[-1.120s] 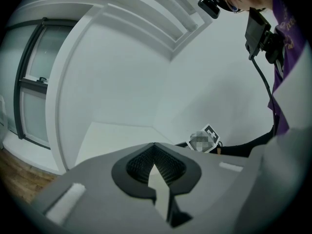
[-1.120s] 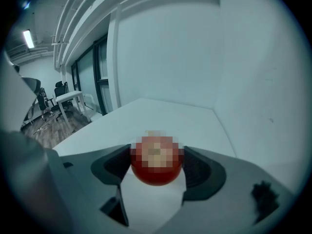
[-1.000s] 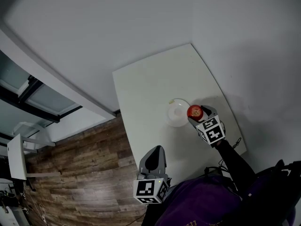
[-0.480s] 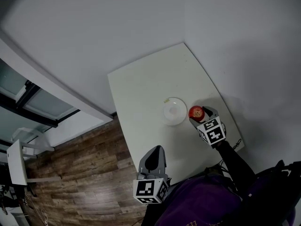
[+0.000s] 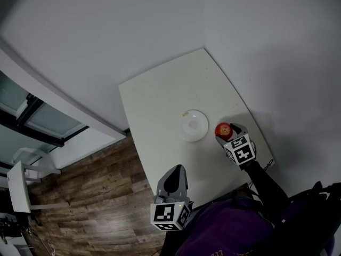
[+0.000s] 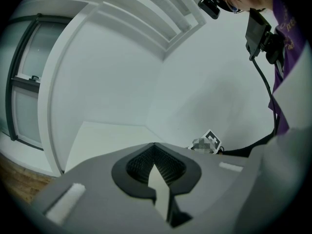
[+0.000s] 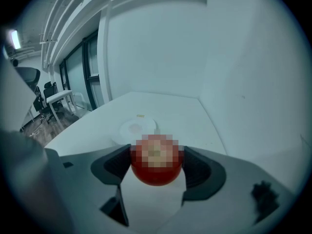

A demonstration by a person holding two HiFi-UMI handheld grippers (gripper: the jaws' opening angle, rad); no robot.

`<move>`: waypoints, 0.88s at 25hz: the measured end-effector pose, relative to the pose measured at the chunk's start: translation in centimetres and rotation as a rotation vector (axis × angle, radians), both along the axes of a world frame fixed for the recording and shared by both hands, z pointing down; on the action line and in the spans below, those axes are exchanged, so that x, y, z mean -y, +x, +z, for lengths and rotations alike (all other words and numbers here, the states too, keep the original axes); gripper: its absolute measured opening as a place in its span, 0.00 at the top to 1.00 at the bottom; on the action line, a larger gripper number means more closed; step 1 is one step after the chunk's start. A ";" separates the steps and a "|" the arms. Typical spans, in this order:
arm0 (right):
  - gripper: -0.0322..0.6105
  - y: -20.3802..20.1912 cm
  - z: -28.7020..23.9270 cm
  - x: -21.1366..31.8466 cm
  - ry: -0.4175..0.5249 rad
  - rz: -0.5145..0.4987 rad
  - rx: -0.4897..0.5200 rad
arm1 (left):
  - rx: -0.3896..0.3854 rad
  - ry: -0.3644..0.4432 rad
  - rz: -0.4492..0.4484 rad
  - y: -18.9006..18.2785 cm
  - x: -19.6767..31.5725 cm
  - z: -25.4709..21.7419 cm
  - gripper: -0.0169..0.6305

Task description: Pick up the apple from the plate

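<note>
apple (image 5: pixel 222 129) is being gripped in the right claw (image 5: pixel 224 132) just beside the plate (image 5: pixel 194 126), left claw (image 5: pixel 176 170) is being held shut

Left claw (image 5: pixel 176 170) hangs by the torso, jaws together; right claw (image 5: pixel 225 132) clamps the apple (image 7: pixel 156 172).

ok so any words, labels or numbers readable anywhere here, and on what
No text can be read anywhere.
Right cube and left cube: square patterns only, no letters.
Yellow tag at the plate rim: too small.
Print on the purple garment: blurred, cut off.
</note>
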State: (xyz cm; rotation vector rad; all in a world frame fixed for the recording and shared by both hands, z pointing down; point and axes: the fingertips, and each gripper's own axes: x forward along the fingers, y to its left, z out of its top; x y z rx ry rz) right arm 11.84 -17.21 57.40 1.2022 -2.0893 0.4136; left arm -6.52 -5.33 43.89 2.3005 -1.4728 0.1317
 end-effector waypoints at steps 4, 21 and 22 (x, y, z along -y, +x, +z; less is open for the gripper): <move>0.43 0.4 0.4 -0.4 -0.011 0.004 -0.006 | -0.001 -0.001 0.002 0.2 -0.2 -0.1 0.96; 0.43 0.6 1.3 -1.3 -0.033 -0.004 -0.022 | 0.004 0.000 -0.002 0.2 -0.5 -0.1 0.96; 0.43 0.6 1.3 -1.3 -0.032 -0.005 -0.023 | 0.005 -0.001 -0.002 0.2 -0.5 -0.1 0.96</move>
